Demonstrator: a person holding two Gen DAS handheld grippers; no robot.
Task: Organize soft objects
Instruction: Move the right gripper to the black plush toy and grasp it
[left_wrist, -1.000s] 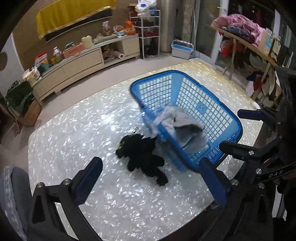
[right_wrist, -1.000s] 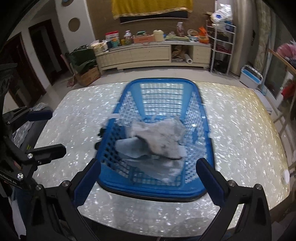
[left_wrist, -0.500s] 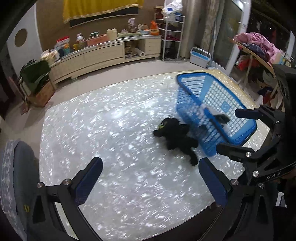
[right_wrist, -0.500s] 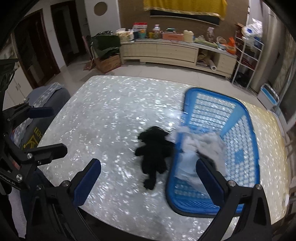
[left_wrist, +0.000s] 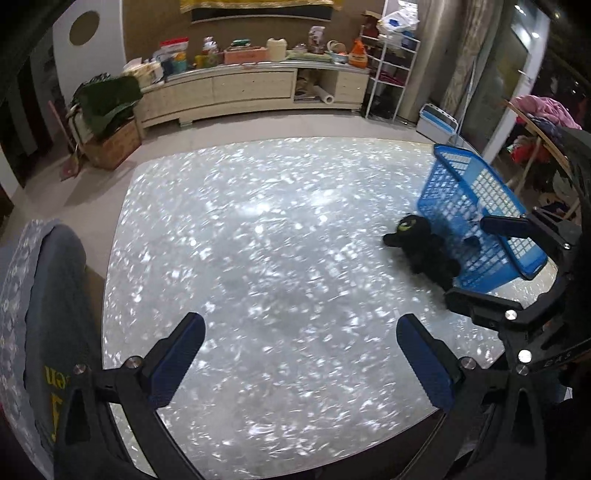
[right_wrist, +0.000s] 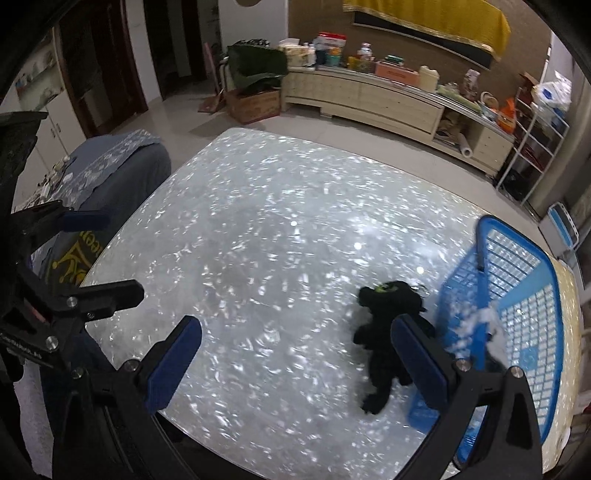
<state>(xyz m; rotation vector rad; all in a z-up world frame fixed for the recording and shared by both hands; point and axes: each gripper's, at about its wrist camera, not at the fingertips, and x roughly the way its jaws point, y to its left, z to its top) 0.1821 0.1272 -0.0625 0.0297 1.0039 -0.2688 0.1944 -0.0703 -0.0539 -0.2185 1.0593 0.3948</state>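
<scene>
A black plush toy lies on the glittery table, touching the left side of a blue plastic basket. It also shows in the right wrist view, beside the basket, which holds a grey-white cloth. My left gripper is open and empty above the table's near edge, well left of the toy. My right gripper is open and empty; its right finger overlaps the toy in the image. It also shows at the right of the left wrist view.
A chair with a blue-grey cover stands at the table's left edge, also in the right wrist view. A long cabinet with clutter lines the far wall. A rack of clothes stands at the right.
Both views have swung left: basket and plush toy have shifted to the right side of each view, and more bare table shows. Both grippers stay open and empty.
</scene>
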